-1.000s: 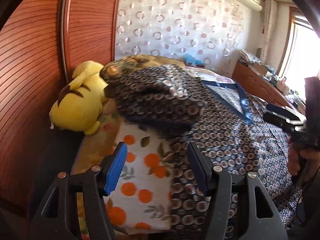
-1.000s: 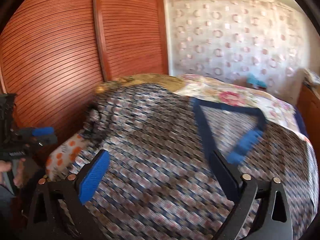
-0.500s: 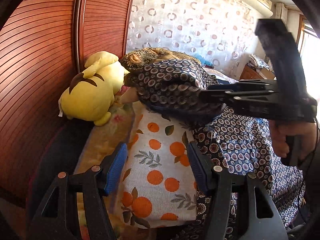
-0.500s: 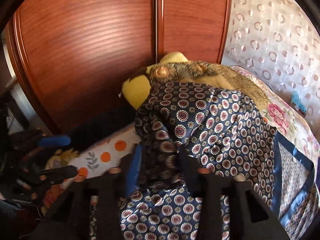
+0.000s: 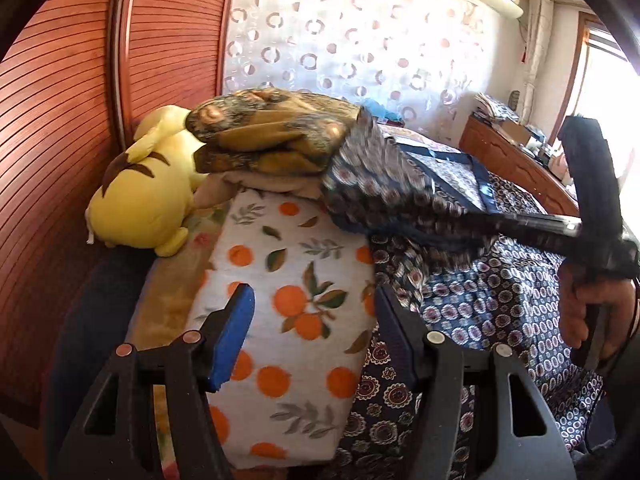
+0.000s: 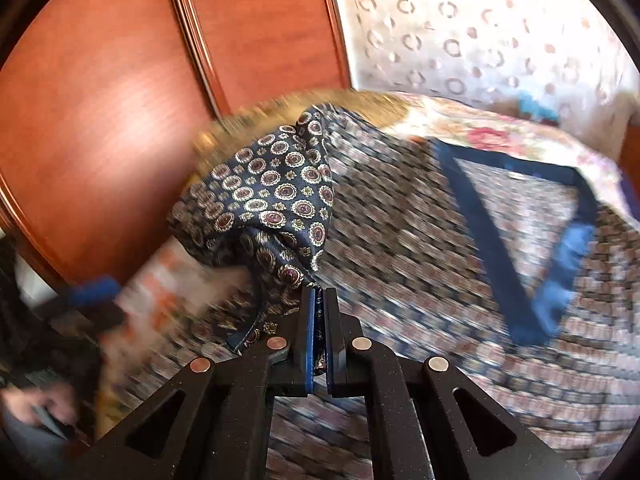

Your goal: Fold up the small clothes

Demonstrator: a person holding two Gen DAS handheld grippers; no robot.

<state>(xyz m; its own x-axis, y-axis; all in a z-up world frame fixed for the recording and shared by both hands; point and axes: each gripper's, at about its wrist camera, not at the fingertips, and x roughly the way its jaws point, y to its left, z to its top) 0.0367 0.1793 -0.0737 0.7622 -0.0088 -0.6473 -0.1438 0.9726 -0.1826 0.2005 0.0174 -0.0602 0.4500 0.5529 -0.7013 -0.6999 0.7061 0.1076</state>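
Right gripper (image 6: pixel 319 300) clamped on navy patterned garment (image 6: pixel 276 196) at 12 o'clock; left gripper (image 5: pixel 312 312) held apart, empty.

Navy medallion-print garment (image 6: pixel 276 196), white orange-print cloth (image 5: pixel 288 288), yellow plush (image 5: pixel 140 204), red-brown wardrobe (image 5: pixel 60 120)

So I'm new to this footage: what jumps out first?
The right hand-held gripper is shut on a bunched fold of the navy patterned garment, lifting it off the bed. A yellow plush toy lies by the red wooden wardrobe, and the left hand-held gripper is open above an orange-print cloth.
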